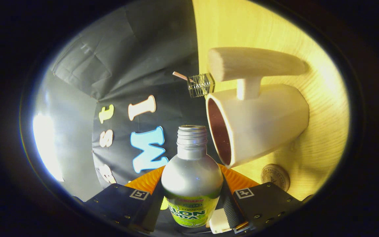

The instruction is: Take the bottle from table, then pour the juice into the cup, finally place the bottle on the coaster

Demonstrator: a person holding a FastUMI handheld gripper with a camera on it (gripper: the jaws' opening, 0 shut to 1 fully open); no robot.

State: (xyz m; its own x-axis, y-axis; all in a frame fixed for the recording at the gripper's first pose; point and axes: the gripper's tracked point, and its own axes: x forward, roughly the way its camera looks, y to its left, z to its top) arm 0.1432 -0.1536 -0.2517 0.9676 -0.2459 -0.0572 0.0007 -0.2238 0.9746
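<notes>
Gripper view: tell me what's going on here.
The gripper has its fingers shut on a silver bottle with no cap. The whole view is rolled sideways, so the bottle is tipped, its open mouth close to the rim of the white cup on the wooden table. No juice is visible flowing. A round coaster lies on the table past the cup's base.
</notes>
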